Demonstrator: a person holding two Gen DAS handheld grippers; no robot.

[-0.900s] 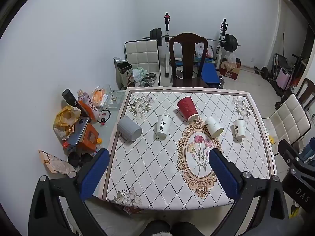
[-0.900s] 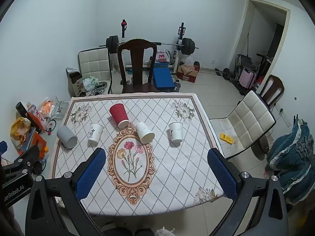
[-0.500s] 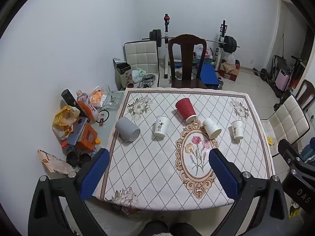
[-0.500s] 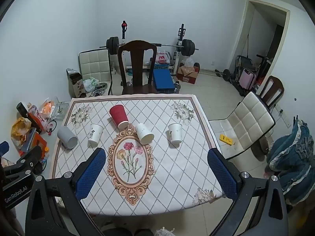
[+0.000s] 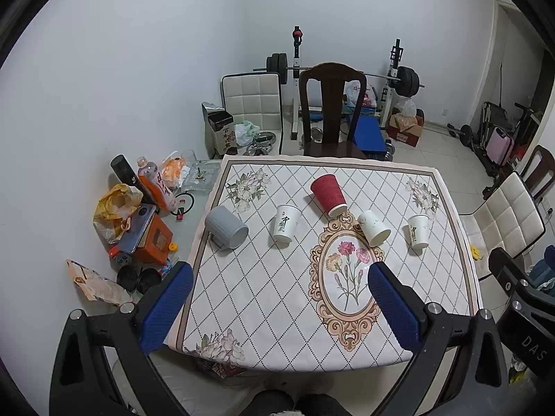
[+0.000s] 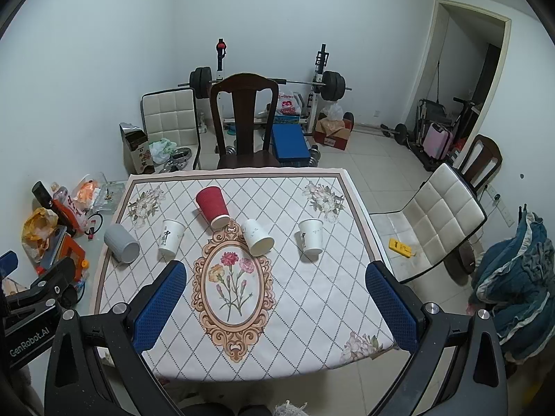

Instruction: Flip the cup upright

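Note:
Several cups lie on their sides in a row across the patterned tablecloth (image 5: 277, 291): a grey mug (image 5: 226, 227) at the left, a white paper cup (image 5: 285, 223), a red ribbed cup (image 5: 327, 195), a second white cup (image 5: 374, 232) and a third white cup (image 5: 418, 231) at the right. The right wrist view shows the same row: grey mug (image 6: 121, 243), white cup (image 6: 170, 235), red cup (image 6: 212, 206), white cup (image 6: 257, 237), white cup (image 6: 311, 236). My left gripper (image 5: 277, 306) and my right gripper (image 6: 275, 306) are both open and empty, high above the table's near edge.
A dark wooden chair (image 5: 331, 111) stands at the table's far side. Cluttered bottles, bags and boxes (image 5: 138, 215) sit left of the table. A white padded chair (image 6: 437, 222) stands to the right. A weight bench and barbell (image 6: 270, 83) are against the back wall.
Both grippers have pulled back and up a little; the table and cups look slightly smaller and farther. The cups have not moved and both grippers stay open.

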